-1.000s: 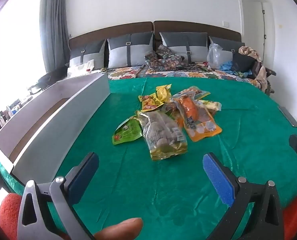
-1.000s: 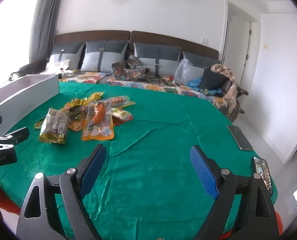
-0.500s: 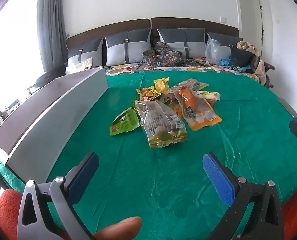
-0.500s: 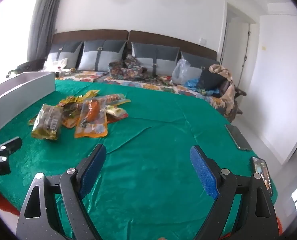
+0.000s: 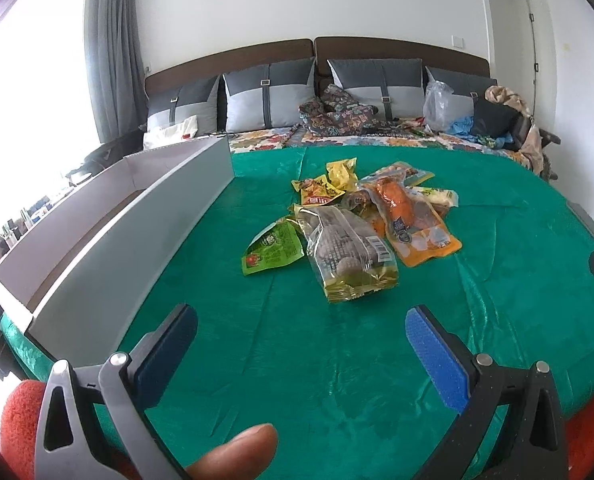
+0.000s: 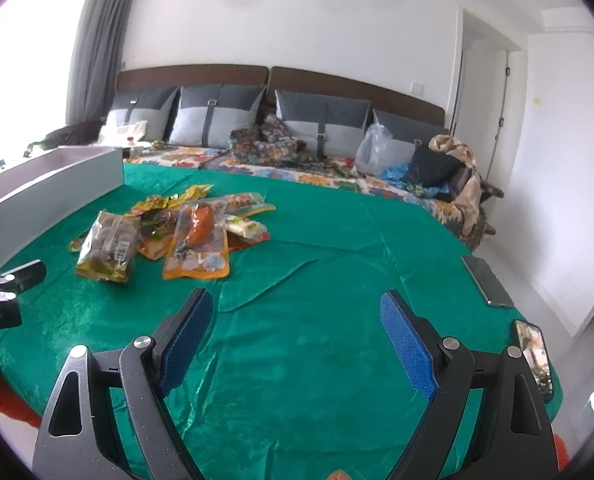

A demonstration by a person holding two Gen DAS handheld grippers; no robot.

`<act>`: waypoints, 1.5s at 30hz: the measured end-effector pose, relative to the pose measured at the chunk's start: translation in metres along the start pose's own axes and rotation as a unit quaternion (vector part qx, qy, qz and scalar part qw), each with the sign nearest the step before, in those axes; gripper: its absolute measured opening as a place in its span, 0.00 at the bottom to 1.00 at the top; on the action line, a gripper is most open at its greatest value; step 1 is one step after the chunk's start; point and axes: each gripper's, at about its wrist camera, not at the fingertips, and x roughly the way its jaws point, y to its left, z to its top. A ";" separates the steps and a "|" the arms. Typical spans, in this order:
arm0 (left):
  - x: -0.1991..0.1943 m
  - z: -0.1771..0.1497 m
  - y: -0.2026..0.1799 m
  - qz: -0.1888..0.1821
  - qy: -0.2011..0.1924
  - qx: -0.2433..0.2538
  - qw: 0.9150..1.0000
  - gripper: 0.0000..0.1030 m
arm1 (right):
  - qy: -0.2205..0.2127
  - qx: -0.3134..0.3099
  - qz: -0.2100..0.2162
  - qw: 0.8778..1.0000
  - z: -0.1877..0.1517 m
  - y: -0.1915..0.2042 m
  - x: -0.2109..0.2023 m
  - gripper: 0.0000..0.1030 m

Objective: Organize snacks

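1. Left claw [image 5: 299, 340] wide apart, empty, hovering above green surface [image 5: 337, 380], short of snack pile [image 5: 357, 224].
2. Right claw [image 6: 293, 330] also spread apart, empty, over bare cloth right of pile.
3. Snack packets heaped mid-surface, overlapping.
4. Grey box [image 5: 137, 220] just left of pile, open top.
5. Two phones [image 6: 487, 280] at right edge.

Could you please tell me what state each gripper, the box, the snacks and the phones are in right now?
Left gripper: open, empty, above the cloth.
Right gripper: open, empty, above the cloth.
Box: open-topped, no snacks seen inside.
Snacks: sealed packets, piled together on the cloth, outside the box.
Near phone: screen lit, at the table's right edge.
Far phone: screen dark, lying flat.
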 end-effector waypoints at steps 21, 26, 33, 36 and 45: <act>0.007 0.000 0.013 -0.002 0.040 -0.007 0.999 1.00 | 0.001 -0.017 0.013 1.000 -0.004 0.009 0.003 0.86; 0.006 0.000 0.013 0.002 0.037 -0.005 0.999 1.00 | 0.003 -0.018 0.014 1.000 -0.004 0.010 0.003 0.86; 0.007 0.000 0.013 0.014 0.038 0.004 0.999 1.00 | 0.002 -0.020 0.015 1.000 -0.005 0.010 0.004 0.86; 0.008 -0.001 0.013 0.020 0.039 0.006 0.999 1.00 | 0.002 -0.020 0.015 1.000 -0.005 0.010 0.004 0.86; 0.011 -0.002 0.013 0.026 0.043 0.009 0.999 1.00 | 0.004 -0.020 0.015 1.000 -0.004 0.010 0.004 0.86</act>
